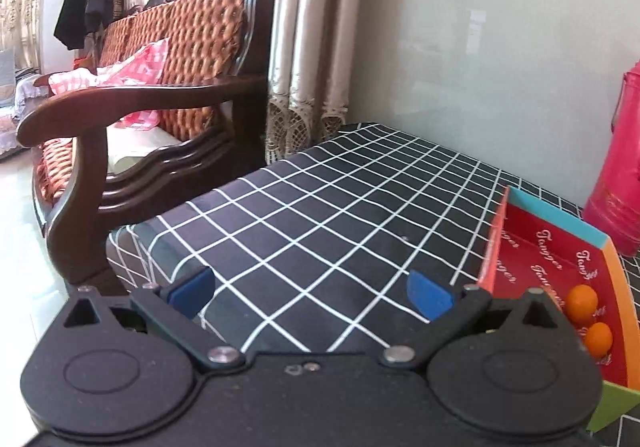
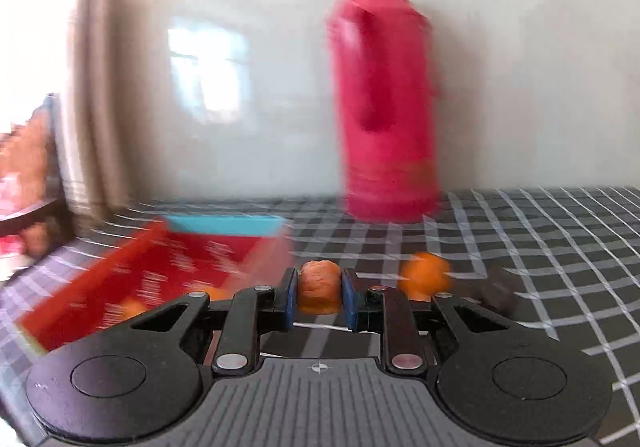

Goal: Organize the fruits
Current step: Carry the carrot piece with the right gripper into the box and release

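Two oranges [image 1: 583,299] in red box [image 1: 536,247]; left gripper [image 1: 310,293] jaws released, right gripper [image 2: 319,297] grasping fruit [image 2: 319,287].

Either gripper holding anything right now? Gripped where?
The right gripper pinches a small orange fruit across its sides, between the blue pads. The left gripper is open and holds nothing.
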### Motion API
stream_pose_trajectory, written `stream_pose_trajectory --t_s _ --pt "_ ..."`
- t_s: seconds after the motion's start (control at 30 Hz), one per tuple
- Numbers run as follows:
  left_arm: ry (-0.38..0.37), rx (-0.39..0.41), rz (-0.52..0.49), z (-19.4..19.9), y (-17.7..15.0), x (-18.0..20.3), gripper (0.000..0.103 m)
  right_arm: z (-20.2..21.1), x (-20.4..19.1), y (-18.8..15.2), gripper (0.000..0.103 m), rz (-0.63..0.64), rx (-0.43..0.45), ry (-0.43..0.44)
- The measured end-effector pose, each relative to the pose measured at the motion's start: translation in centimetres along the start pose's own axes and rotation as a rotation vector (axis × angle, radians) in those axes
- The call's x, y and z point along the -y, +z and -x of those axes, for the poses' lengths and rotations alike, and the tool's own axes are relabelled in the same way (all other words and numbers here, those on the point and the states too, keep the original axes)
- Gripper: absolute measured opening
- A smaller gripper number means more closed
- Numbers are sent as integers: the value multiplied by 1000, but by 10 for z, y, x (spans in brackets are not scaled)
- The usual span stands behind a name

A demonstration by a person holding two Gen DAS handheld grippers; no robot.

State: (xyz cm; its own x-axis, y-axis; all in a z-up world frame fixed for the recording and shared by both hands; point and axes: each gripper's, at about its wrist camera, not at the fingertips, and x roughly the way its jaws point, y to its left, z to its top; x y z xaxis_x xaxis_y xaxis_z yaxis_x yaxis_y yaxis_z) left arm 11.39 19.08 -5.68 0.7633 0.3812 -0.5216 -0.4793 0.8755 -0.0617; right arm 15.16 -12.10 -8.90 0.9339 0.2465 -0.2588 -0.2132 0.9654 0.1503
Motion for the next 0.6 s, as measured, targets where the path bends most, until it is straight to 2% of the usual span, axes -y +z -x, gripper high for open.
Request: stream_pose_trajectory --t_s 0.23,0.5,0.53,0.57,0.6 --pt "24 -13 15 -2 -1 -14 97 2 -41 -7 23 85 -31 176" --pt "43 -18 45 -2 0 -29 97 -5 -64 -15 26 164 -73 184" --pt "42 -17 49 -2 0 -29 97 -6 -63 -15 38 161 -73 179" --pt "41 -17 52 -2 0 -30 97 -5 -62 -15 55 151 -63 175" --pt "38 -19 52 -2 1 -29 97 -2 -59 -13 64 137 -45 168"
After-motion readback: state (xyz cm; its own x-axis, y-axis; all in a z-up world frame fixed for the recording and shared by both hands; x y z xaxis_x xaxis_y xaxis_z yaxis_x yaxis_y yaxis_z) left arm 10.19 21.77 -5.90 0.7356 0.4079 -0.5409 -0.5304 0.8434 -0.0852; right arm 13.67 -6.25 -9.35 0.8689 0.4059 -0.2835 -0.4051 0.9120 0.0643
